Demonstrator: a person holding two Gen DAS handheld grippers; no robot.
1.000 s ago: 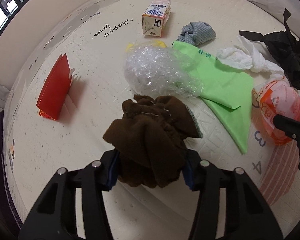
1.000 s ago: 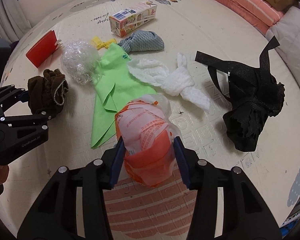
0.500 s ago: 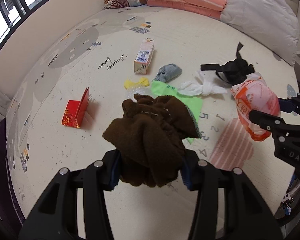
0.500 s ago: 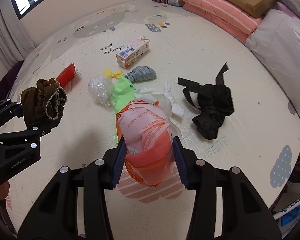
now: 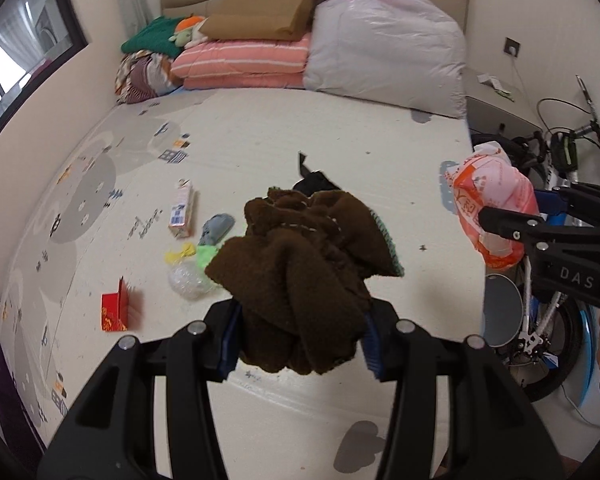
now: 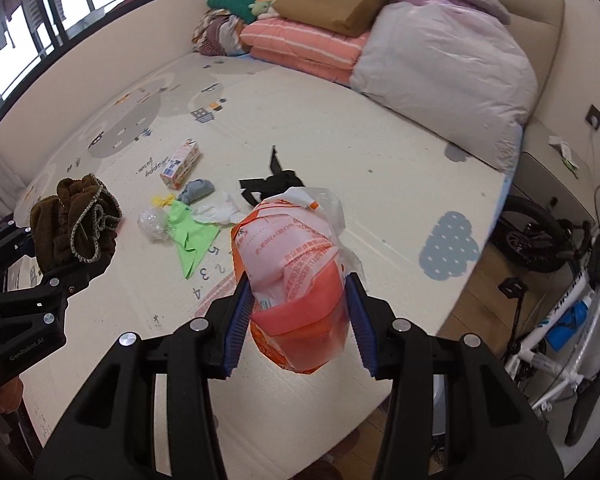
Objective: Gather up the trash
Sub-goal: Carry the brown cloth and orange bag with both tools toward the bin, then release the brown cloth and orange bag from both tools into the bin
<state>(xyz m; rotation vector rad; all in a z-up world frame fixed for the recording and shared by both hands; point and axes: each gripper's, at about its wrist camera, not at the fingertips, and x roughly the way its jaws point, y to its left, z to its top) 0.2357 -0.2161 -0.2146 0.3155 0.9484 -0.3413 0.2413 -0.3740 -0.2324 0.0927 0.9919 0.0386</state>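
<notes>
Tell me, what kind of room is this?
Most likely a bedroom at home: folded quilts stacked against a padded headboard, a wide mat with children's prints, and a bicycle parked beside it.

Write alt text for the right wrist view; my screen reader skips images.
The right gripper clamps an orange plastic bag above a play mat strewn with litter. At left, the left gripper holds a brown cloth.

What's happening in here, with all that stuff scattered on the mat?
A person is tidying with a handheld tool in each hand. The left tool grips a brown fuzzy cloth; the right tool grips an orange plastic bag. Both are held above the play mat, where a carton, green sheet and black bag lie.
</notes>
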